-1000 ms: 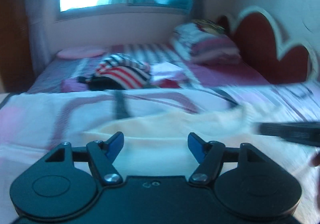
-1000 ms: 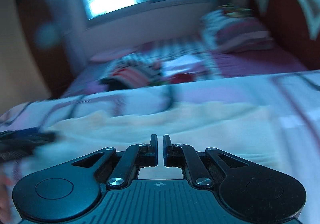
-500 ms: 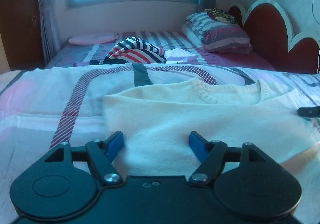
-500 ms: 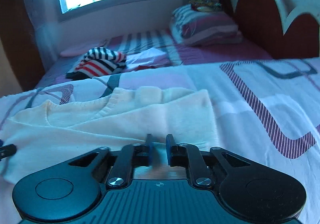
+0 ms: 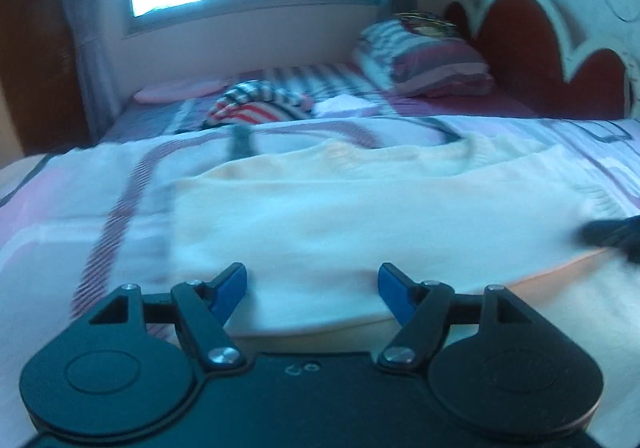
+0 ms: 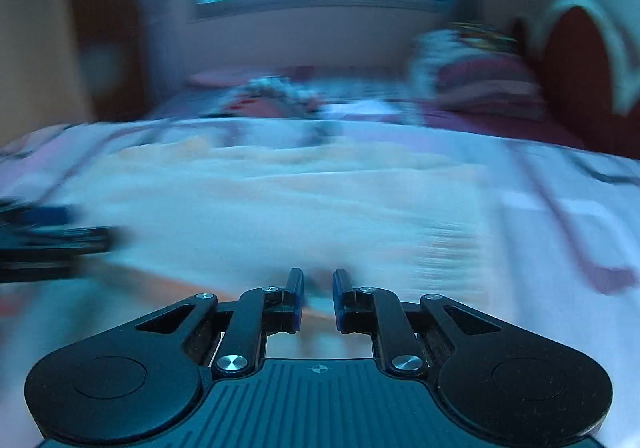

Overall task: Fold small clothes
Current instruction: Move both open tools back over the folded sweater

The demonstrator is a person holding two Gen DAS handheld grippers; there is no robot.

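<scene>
Left wrist view: left tongs (image 5: 312,290) wide open over cream sweater (image 5: 360,216); right tongs (image 6: 318,298) nearly closed, grip unclear.

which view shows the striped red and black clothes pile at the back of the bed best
The left wrist view: the striped pile is only mildly blurred there, with its red, white and dark bands readable behind the cream sweater. In the right wrist view the same pile is smeared by motion into a faint reddish patch.

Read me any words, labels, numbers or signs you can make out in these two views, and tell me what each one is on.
"60", or similar: small embossed mark on the left tongs body, too faint to be sure.
Crosshair symbol, no text: on the right tongs body.
Nothing readable on the cream sweater or bedding.
</scene>
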